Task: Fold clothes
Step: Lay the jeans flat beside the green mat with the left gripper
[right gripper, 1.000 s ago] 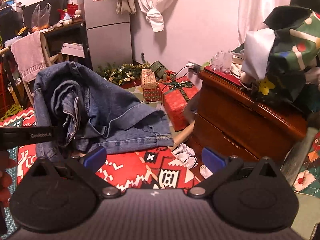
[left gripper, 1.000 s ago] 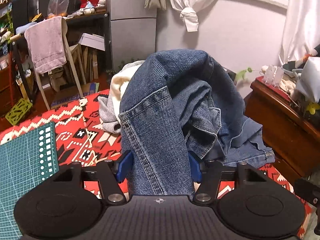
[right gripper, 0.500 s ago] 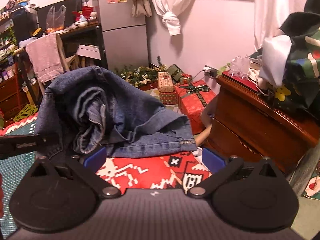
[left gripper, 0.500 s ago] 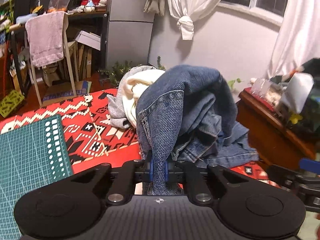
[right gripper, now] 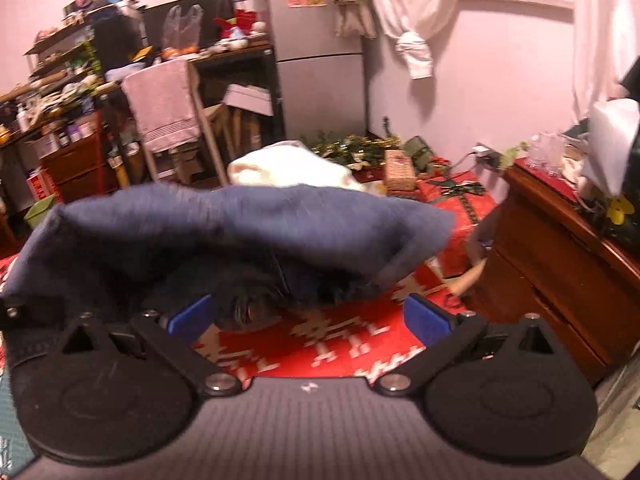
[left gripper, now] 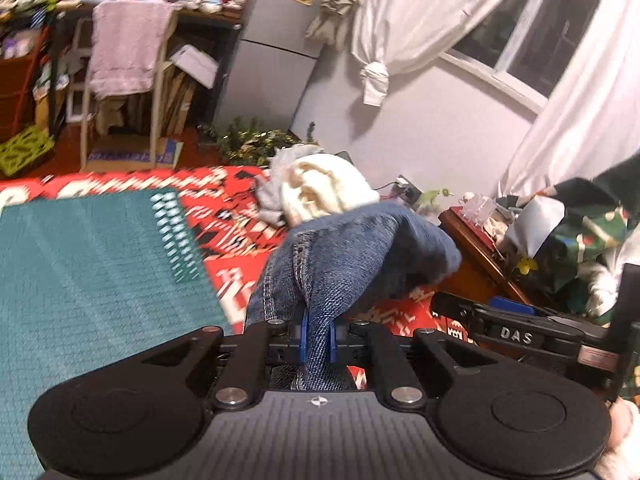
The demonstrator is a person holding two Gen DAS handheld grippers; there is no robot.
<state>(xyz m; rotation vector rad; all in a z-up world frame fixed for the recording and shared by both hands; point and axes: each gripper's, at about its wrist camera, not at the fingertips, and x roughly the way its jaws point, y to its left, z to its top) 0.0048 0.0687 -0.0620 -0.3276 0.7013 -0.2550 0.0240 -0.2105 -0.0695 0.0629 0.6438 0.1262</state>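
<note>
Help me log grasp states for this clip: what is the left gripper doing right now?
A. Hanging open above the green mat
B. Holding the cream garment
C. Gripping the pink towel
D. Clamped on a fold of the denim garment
D: in the left wrist view the left gripper has its blue pads pressed against a fold of the denim garment.

In the right wrist view the denim garment is smeared by motion blur, its seams unreadable, and it hides most of the cream garment behind it. In the left wrist view the green cutting mat is blurred and cut off by the left edge; denim covers the red patterned cloth beneath
</note>
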